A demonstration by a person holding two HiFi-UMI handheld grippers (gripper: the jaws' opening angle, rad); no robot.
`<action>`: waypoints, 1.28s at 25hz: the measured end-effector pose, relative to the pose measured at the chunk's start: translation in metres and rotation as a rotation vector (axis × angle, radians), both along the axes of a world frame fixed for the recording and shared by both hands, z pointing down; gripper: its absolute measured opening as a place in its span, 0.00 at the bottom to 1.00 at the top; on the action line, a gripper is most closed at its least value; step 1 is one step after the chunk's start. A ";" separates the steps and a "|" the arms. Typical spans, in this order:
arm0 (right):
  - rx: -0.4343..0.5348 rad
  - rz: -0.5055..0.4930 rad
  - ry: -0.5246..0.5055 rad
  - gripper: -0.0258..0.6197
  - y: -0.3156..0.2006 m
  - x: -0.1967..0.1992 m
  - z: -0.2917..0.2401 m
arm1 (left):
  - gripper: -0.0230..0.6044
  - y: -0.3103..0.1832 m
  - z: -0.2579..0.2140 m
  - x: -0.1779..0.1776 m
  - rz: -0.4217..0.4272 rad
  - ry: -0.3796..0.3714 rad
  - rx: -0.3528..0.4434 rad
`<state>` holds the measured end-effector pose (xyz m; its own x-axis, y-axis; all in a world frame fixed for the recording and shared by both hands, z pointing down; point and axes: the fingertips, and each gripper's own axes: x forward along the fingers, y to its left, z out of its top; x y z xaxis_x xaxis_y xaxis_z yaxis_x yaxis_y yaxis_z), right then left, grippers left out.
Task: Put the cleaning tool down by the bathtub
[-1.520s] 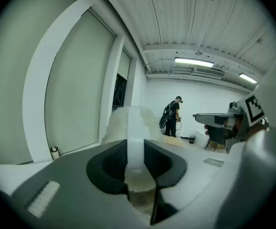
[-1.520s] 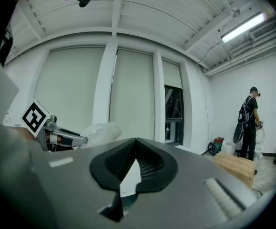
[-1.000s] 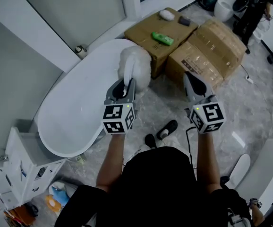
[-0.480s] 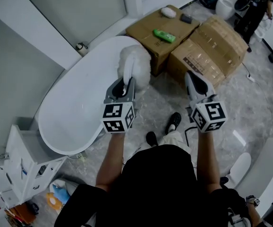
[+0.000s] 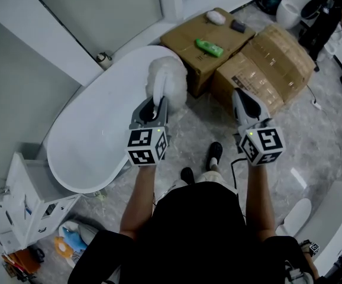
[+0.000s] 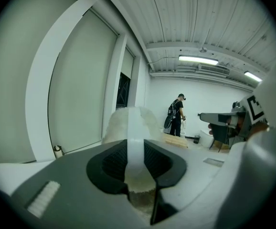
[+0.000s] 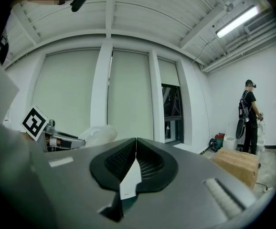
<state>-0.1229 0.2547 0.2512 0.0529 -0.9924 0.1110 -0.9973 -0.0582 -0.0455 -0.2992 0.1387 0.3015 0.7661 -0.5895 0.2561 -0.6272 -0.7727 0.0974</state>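
The cleaning tool [image 5: 167, 79] is a white fluffy brush head on a white handle. My left gripper [image 5: 157, 103] is shut on that handle and holds the head up over the near end of the white bathtub [image 5: 91, 132]. In the left gripper view the handle [image 6: 134, 142] runs up between the jaws to the fluffy head. My right gripper [image 5: 241, 97] hangs level with it to the right, over the floor, shut with nothing in it. In the right gripper view [image 7: 136, 148] its jaws meet in a closed line, and the brush head [image 7: 98, 134] shows at left.
Two cardboard boxes [image 5: 208, 33] [image 5: 267, 64] stand beyond the tub's end, with a green thing [image 5: 209, 47] on the nearer one. A white cabinet [image 5: 32, 197] is at the lower left. A person [image 5: 328, 12] stands far right by a toilet [image 5: 289, 9]. My black shoes [image 5: 214, 155] are on the marble floor.
Both grippers keep their places and their grip. The black shoe on the floor below has stepped a little, and the view has drifted slightly.
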 end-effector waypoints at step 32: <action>0.013 -0.145 -0.038 0.05 -0.110 0.198 -0.001 | 0.17 -0.086 -0.003 0.173 -0.180 -0.038 -0.002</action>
<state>0.0749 0.1442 0.2502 -0.0954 -0.9907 0.0973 -0.9927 0.0875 -0.0829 -0.1260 0.0531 0.2988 0.6377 -0.7159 0.2843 -0.7588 -0.6473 0.0723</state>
